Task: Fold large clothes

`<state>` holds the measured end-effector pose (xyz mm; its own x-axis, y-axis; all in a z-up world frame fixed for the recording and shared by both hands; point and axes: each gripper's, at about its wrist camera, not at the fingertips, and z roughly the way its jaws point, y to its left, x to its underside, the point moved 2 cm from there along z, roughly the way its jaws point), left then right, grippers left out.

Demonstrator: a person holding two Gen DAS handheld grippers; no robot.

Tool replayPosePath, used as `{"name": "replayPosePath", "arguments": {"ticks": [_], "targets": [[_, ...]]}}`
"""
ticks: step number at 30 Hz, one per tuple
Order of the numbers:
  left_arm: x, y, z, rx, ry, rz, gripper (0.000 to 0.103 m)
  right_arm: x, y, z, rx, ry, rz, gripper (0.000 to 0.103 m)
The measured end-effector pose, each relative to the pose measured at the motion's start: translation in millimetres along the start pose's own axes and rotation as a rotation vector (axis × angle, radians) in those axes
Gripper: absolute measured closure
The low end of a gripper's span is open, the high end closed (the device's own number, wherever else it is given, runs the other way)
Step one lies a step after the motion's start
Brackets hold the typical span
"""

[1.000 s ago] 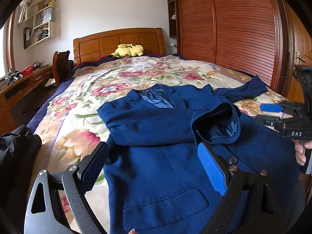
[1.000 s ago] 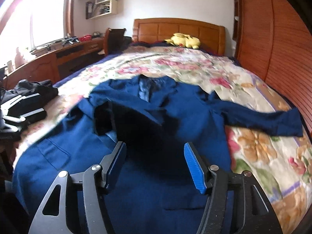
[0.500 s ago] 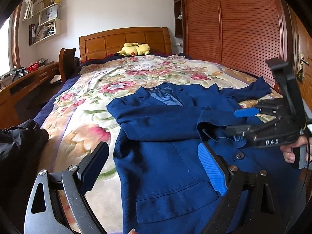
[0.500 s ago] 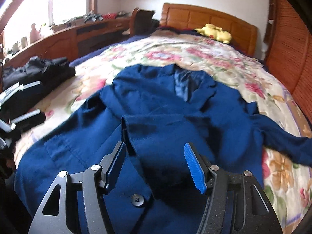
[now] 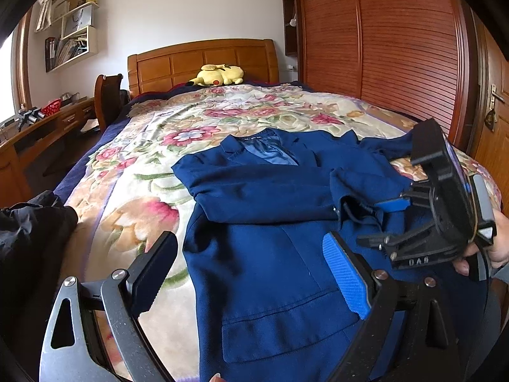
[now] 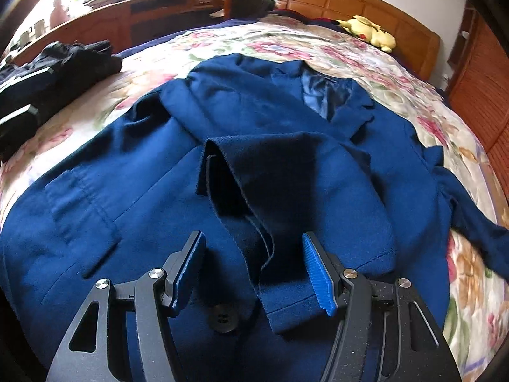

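Floral bedding [image 5: 152, 172] carries a blue jacket [image 5: 270, 254] lying face up, one sleeve [image 6: 286, 172] folded across its chest. Both grippers hover over it, left gripper [image 5: 251, 273] and right gripper [image 6: 254, 270], fingers spread, grasping nothing.

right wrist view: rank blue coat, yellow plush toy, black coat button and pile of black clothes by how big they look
Largest to smallest as they look:
1. blue coat
2. pile of black clothes
3. yellow plush toy, though farther away
4. black coat button
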<state>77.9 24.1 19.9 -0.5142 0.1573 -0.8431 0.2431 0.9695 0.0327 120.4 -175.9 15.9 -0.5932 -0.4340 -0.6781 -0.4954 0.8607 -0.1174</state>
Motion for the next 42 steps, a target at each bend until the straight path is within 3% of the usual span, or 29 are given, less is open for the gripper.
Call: {"name": "replayPosePath", "arguments": {"ticks": [1, 3, 5, 15, 19, 25, 35, 42], "targets": [[0.2, -0.3, 0.8, 0.002, 0.002, 0.000, 0.010, -1.1, -3.4, -1.4, -0.004, -0.020, 0.015, 0.047], [0.7, -2.3, 2.3, 0.006, 0.007, -0.002, 0.010, -3.0, -13.5, -6.6, -0.053, -0.070, 0.068, 0.094], [0.1, -5.3, 4.2, 0.012, 0.010, -0.001, 0.010, -3.9, -28.9, -16.2, -0.060, -0.130, 0.131, 0.098], [-5.6, -31.4, 16.1, 0.052, 0.015, 0.016, 0.010, 20.0, -98.3, -58.7, 0.069, -0.275, 0.306, 0.099], [-11.4, -46.8, 19.4, 0.077, 0.001, 0.025, 0.010, 34.5, -122.8, -64.9, 0.063, -0.300, 0.375, 0.099], [-8.9, -60.4, 34.0, 0.082, 0.029, 0.058, 0.010, 57.9, -138.3, -80.0, 0.107, -0.292, 0.431, 0.099], [-5.3, -59.8, 34.2, 0.090, 0.030, 0.062, 0.010, 83.9, -147.0, -90.8, 0.174, -0.196, 0.478, 0.099], [-4.9, -58.0, 41.5, 0.105, 0.043, 0.057, 0.010, 89.5, -144.7, -107.4, 0.193, -0.246, 0.488, 0.095]]}}
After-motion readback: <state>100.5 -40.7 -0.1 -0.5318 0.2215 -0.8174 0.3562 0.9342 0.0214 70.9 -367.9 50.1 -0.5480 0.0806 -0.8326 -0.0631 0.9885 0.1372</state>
